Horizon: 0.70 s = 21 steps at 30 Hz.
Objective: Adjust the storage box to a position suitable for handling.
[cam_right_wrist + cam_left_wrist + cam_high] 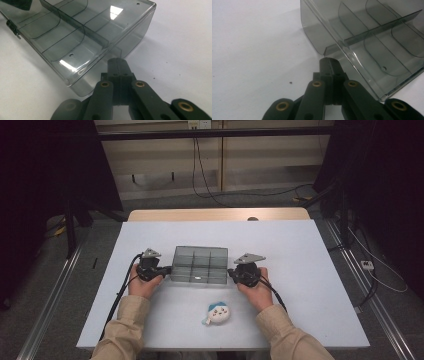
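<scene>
Smoky plastic divider box (199,265) at frame centre flanked by left gripper (167,269) and right gripper (231,272), both closed, empty, tips pressed against end walls, seemingly for steadying; plush toy (217,314) below.

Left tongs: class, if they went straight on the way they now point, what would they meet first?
Most likely the end wall of the smoky clear compartment box; the shut left tongs already sit right against it.

The left gripper (329,59) rises from six o'clock with its black jaws pressed flat together — nothing sits between them. Their tips meet the near wall of a smoky clear divided box (372,47), which spreads toward two o'clock, its partitions curved and its compartments empty. White tabletop (254,50) — faintly speckled — lies toward nine o'clock.
</scene>
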Each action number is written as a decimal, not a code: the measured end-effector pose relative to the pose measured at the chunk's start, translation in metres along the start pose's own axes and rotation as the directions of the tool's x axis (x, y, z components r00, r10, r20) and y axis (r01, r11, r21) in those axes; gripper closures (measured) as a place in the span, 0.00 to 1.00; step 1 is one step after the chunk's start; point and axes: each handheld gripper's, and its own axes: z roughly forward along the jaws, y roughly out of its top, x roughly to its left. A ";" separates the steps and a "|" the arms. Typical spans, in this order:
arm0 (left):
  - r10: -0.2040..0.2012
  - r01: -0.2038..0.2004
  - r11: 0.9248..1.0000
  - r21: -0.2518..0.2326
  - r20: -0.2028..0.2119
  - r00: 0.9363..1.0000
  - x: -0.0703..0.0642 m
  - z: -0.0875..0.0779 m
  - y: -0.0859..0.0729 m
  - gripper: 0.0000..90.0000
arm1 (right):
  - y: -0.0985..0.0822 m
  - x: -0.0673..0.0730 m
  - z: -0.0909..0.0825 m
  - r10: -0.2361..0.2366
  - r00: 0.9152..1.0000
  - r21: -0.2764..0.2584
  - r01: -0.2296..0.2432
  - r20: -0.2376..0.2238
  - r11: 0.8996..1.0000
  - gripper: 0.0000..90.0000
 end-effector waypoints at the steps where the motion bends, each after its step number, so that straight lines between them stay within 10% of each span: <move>1: 0.008 -0.008 1.000 0.004 0.003 1.000 -0.002 0.000 0.000 1.00 | -0.001 -0.001 -0.001 -0.005 1.000 -0.001 0.005 0.003 1.000 1.00; 21: 0.050 -0.050 0.999 0.020 0.027 0.998 -0.028 -0.002 -0.004 1.00 | -0.021 -0.008 -0.016 0.006 1.000 -0.003 -0.006 0.028 1.000 1.00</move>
